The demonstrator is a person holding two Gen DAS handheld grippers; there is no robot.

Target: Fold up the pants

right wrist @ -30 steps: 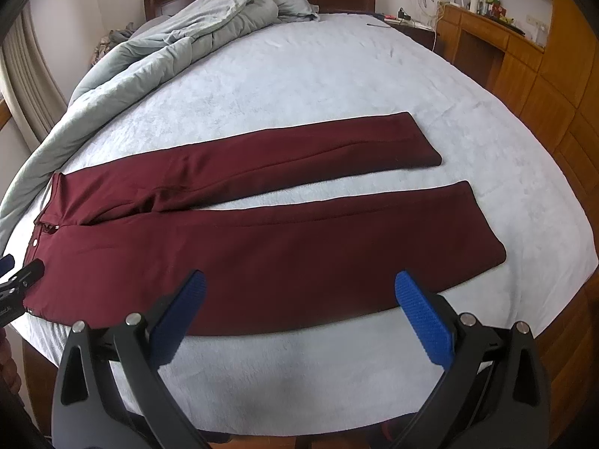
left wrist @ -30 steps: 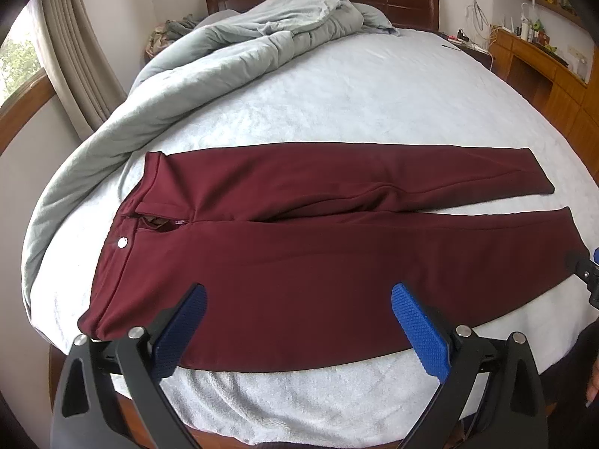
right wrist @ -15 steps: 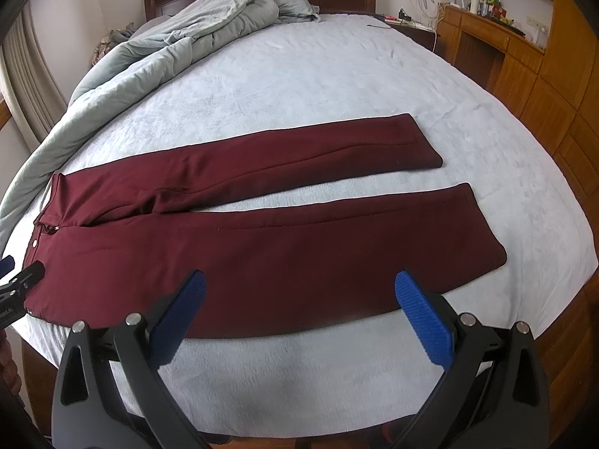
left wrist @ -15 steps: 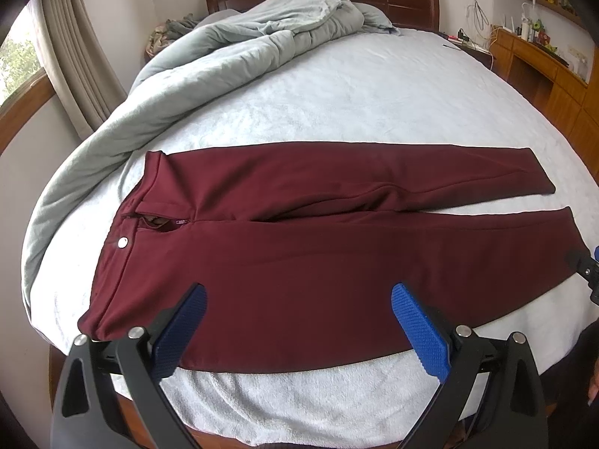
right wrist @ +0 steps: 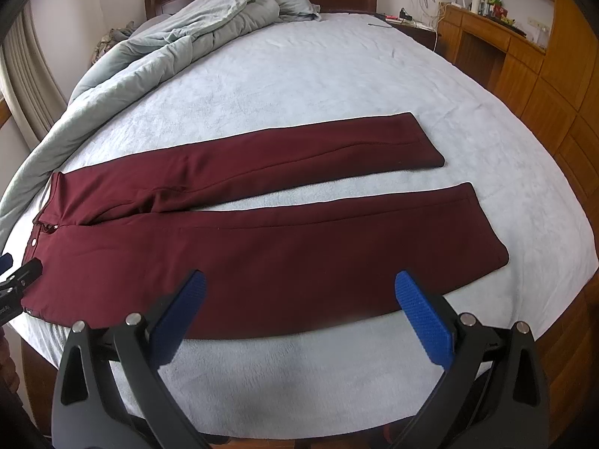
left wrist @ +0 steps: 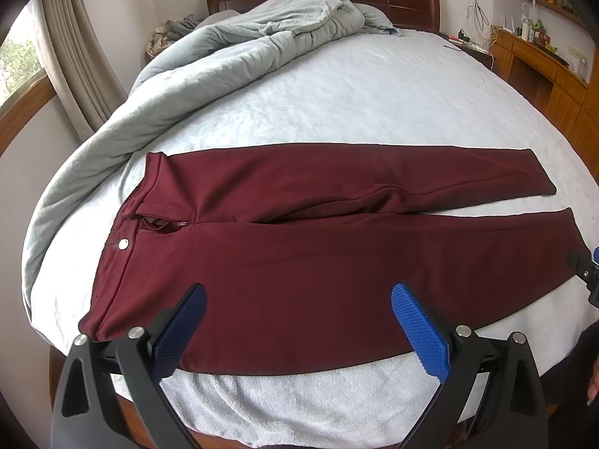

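Across the bed [left wrist: 374, 104], straight ahead of both tools, the maroon pants [left wrist: 318, 262] lie flat, long axis running left to right, waistband at the left and cuffs at the right. Left tool [left wrist: 297, 314] hangs spread wide and empty over the near leg by the waist end; right tool [right wrist: 299, 303], equally spread and empty, sits nearer the cuffs.

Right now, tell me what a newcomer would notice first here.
The maroon pants lie spread flat across the near part of the pale blue bed, waist to the left, legs parted. A rumpled grey-green quilt is heaped along the far left, toward the headboard. Both grippers' jaws stand open, holding nothing.
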